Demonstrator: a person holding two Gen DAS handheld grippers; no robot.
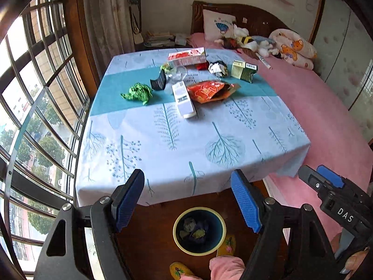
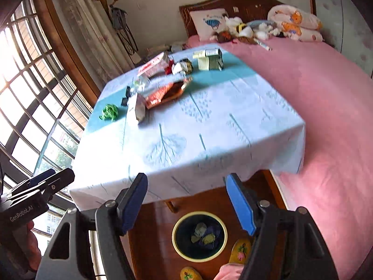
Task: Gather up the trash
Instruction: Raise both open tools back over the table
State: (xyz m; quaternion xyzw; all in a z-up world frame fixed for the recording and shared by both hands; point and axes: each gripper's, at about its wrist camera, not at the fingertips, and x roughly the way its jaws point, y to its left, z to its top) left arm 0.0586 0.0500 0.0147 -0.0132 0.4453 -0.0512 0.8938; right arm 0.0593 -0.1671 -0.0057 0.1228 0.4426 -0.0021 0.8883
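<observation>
Two hand-held grippers hang side by side above a round waste bin (image 1: 199,231) on a dark wooden floor. The left gripper (image 1: 188,200) has its blue-padded fingers spread apart with nothing between them. The right gripper (image 2: 187,204) is likewise spread and empty. Each gripper shows at the edge of the other's view.

The bin, the landmark here, has a pale yellow rim and a dark inside, and a few crumpled scraps already lie at its bottom. Just beyond the bin stands a table (image 1: 163,140) under a light blue cloth printed with trees and a teal band.

All the trash sits on the far half of the table, well away from the bin. Nearest the bin is a long white box (image 1: 184,99). Just beside that lies a torn orange-red snack wrapper (image 1: 208,91). To the left is a crumpled green paper ball (image 1: 137,92), with a small black object (image 1: 159,82) just past it. Farther off are a clear plastic cup (image 1: 178,72), a red-and-white carton (image 1: 187,57), a crumpled dark-and-white wad (image 1: 218,68) and a green carton (image 1: 243,70).

Right of the table and bin stretches a pink bed (image 1: 314,116). Yellow embroidered slippers (image 2: 241,249) stand beside the bin.
</observation>
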